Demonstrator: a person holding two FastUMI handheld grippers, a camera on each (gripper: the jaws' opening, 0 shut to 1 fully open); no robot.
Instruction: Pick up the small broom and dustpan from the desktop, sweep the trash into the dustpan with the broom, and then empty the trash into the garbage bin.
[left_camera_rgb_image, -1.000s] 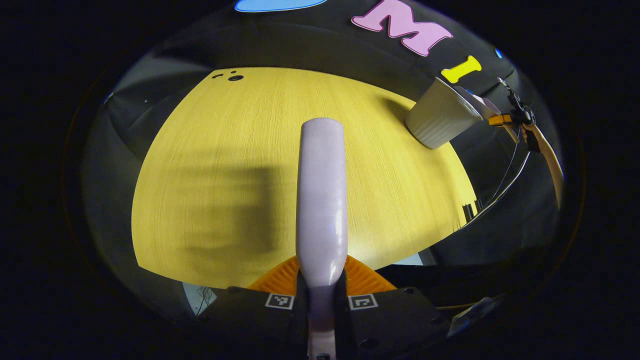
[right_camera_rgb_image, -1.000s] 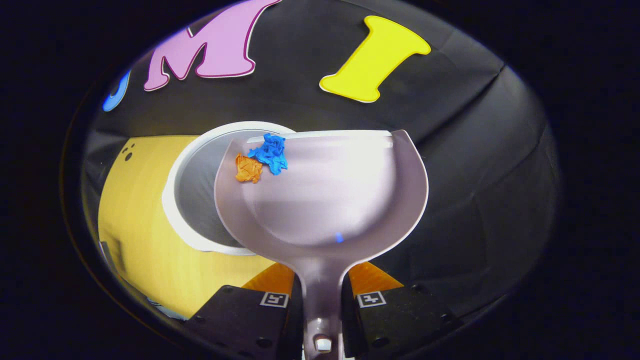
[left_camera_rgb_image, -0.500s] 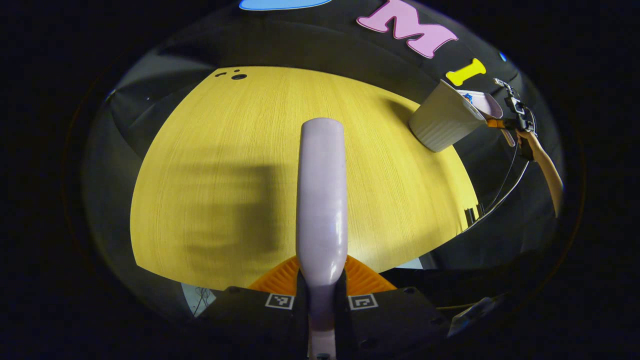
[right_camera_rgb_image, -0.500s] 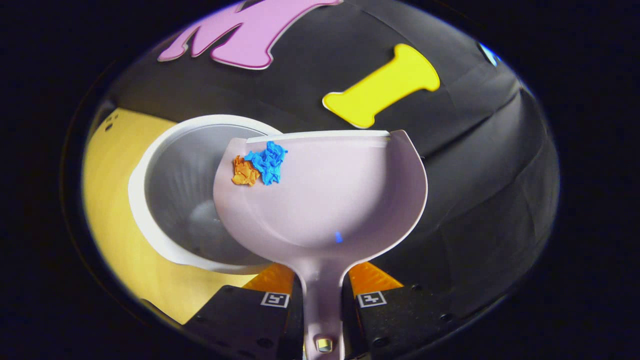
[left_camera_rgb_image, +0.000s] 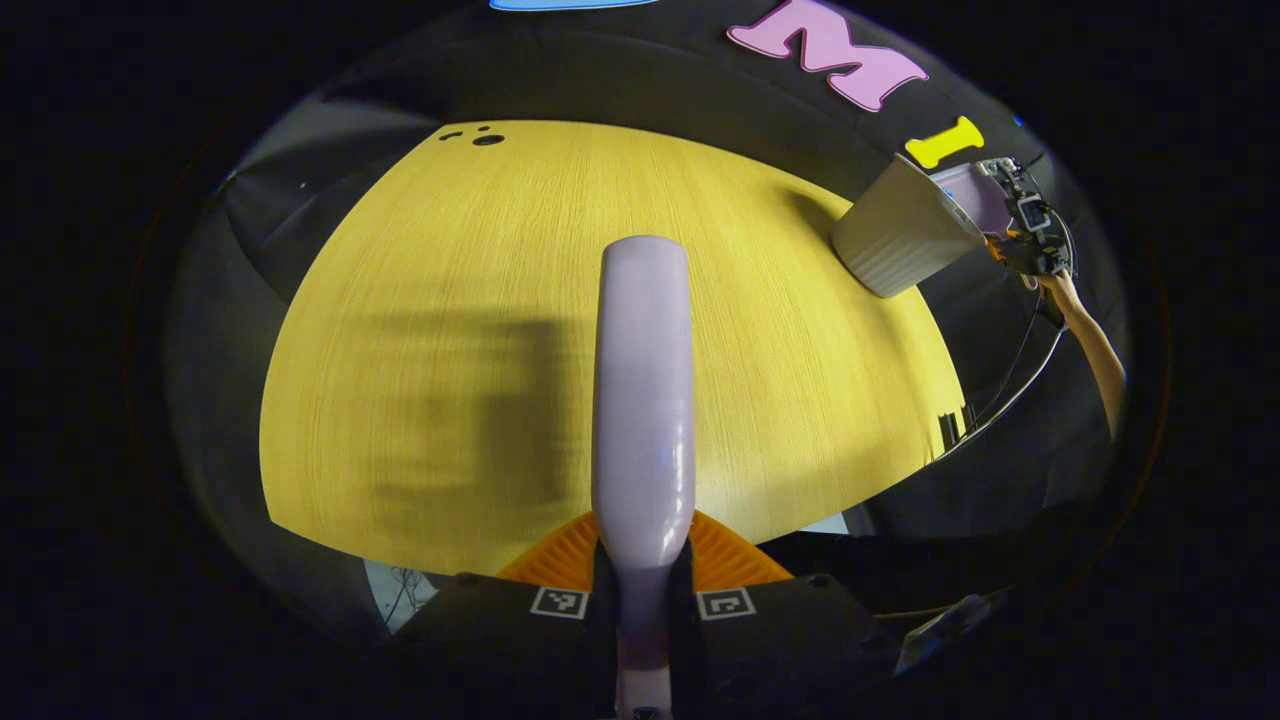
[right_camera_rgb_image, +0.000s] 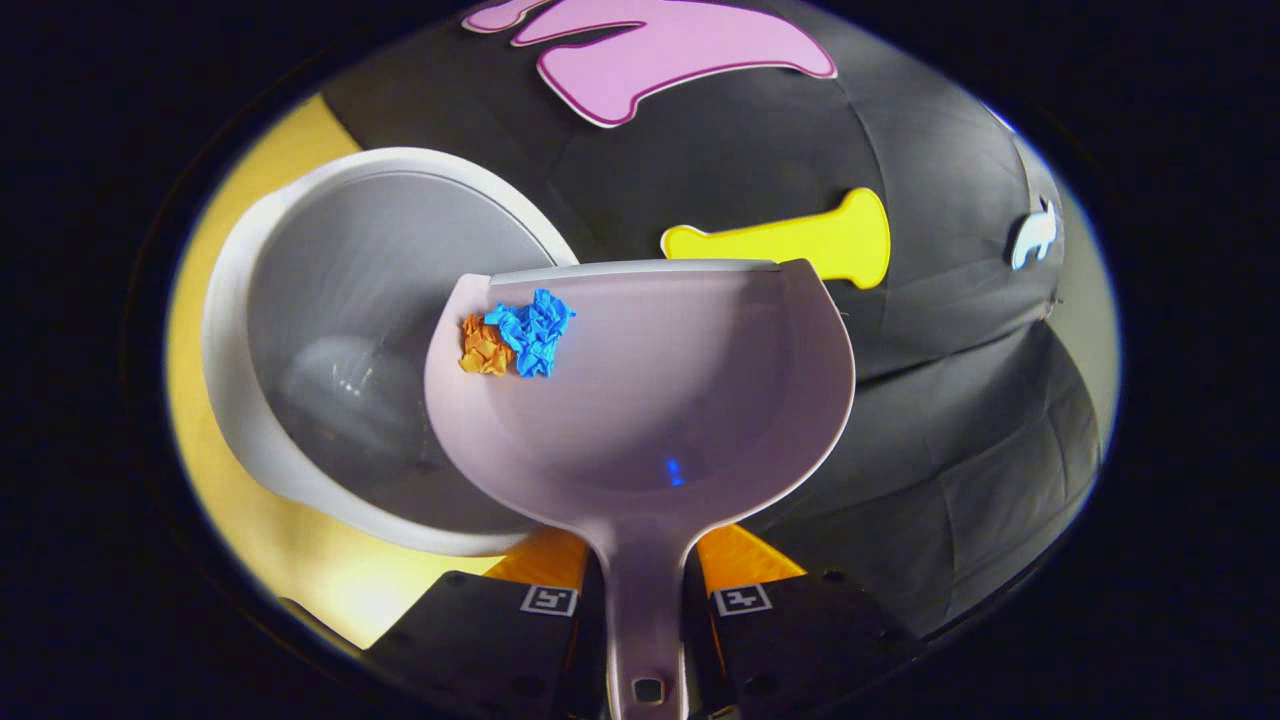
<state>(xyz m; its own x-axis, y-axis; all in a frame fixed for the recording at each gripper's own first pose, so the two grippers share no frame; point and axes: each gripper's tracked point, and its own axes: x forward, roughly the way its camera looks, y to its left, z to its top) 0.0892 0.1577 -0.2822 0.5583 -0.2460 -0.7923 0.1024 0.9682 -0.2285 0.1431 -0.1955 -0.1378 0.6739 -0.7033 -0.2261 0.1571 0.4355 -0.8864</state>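
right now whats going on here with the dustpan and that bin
A person holds a gripper in each hand. The right gripper is shut on the dustpan handle, holding it by the white garbage bin. Blue paper and orange paper lie in the pan, not yet emptied. The left gripper holds the broom above the desktop.

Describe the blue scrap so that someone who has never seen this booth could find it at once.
Start in the right gripper view at the pale dustpan held over the white bin. Near the pan's far lip, on its left side, lie two crumpled paper scraps touching each other. The blue scrap is the bigger one, to the right of the orange scrap.
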